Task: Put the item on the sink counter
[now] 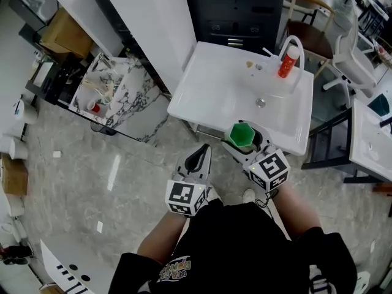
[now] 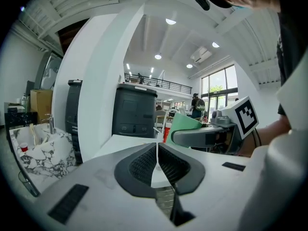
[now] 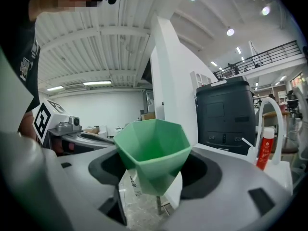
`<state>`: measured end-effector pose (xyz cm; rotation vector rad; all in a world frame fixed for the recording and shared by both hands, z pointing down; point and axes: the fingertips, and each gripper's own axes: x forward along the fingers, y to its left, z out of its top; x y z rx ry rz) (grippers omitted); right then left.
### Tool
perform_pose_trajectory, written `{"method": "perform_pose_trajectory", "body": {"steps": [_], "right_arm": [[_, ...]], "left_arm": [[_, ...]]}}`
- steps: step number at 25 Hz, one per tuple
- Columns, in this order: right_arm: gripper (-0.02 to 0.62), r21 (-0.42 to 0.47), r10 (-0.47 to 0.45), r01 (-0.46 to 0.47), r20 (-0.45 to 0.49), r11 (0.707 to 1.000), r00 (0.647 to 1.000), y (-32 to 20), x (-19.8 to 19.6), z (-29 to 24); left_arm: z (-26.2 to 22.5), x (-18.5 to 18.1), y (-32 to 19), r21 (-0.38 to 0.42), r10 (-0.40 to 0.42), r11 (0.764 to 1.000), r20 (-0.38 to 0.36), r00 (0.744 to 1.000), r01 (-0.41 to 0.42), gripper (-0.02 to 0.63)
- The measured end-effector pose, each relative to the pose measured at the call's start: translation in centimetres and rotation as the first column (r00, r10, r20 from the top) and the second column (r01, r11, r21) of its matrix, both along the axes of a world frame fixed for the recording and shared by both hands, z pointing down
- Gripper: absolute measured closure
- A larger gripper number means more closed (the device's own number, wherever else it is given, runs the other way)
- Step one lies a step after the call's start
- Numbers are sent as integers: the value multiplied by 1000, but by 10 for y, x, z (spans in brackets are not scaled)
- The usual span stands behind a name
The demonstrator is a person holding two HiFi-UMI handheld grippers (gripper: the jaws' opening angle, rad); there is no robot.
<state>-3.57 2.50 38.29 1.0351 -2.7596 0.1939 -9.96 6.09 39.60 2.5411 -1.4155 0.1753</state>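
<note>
1. Closest to us, the green cup (image 3: 153, 150) sits upright between the pads of our right gripper (image 1: 244, 138). It is mouth up and pinched across its slanted walls below the rim. The jaws stand wide because the cup is wide, and we judge the level hold keeps it from sliding out.
2. From the head view, the cup hangs at the near edge of the white sink counter (image 1: 208, 78) and is not yet set down on it.
3. Our left gripper (image 2: 156, 163) rides just beside the right one, a little nearer our body, its jaws pressed together on nothing. We judge it is kept out of the way, since one gripper is enough for a light cup.
4. Farther out on the counter, the drain (image 1: 261, 103) lies mid-basin. A faucet (image 1: 295, 45) stands at the far right corner with a red bottle (image 1: 286, 63) by it.
5. We judge the bare stretch left of the drain to be the sensible landing spot, as it is well apart from the bottle and faucet.
6. Because the cup narrows toward its base, we expect it could tip if it is let go at a tilt or on a sloping part of the basin.
</note>
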Motion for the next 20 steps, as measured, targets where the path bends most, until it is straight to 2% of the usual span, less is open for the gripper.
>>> {"method": "perform_pose_trajectory", "body": {"steps": [10, 20], "right_arm": [[229, 7, 57, -57, -2, 998, 998, -35, -54, 4], [229, 22, 81, -80, -17, 997, 997, -71, -65, -2]], "left_arm": [[6, -48, -30, 3, 82, 997, 8, 997, -82, 583], [3, -58, -57, 13, 107, 994, -4, 994, -107, 583]]}}
